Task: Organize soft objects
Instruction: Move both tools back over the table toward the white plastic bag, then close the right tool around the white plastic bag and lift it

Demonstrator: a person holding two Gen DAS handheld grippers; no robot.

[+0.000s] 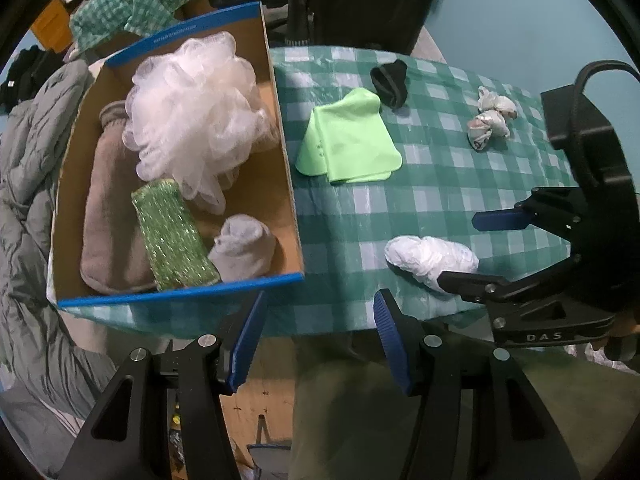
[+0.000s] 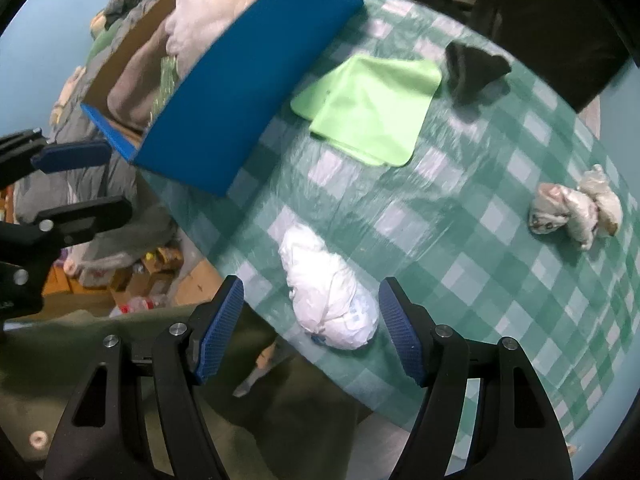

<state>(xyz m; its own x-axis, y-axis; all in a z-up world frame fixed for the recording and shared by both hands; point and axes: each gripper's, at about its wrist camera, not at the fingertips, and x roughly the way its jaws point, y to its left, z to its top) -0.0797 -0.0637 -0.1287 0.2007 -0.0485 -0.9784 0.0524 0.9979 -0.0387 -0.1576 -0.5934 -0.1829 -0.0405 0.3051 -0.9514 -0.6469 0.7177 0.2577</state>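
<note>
A white crumpled bundle [image 1: 424, 256] [image 2: 328, 292] lies near the table's front edge. My right gripper [image 2: 311, 292] [image 1: 482, 250] hangs open just above it, one finger on each side, pads not touching it. My left gripper [image 1: 319, 320] [image 2: 94, 186] is open and empty, off the table's front edge beside the box's near corner. The blue-rimmed cardboard box [image 1: 180, 296] [image 2: 248, 92] holds a white mesh puff [image 1: 192, 112], a brown cloth [image 1: 108, 220], a green glittery sponge [image 1: 172, 232] and a grey sock [image 1: 242, 248].
On the green checked tablecloth [image 1: 360, 216] [image 2: 460, 280] lie a folded light-green cloth [image 1: 348, 140] [image 2: 368, 108], a black sock [image 1: 390, 82] [image 2: 472, 70] and two patterned sock balls [image 1: 490, 118] [image 2: 576, 210]. A grey quilt [image 1: 28, 200] is left of the box, and floor clutter below the edge.
</note>
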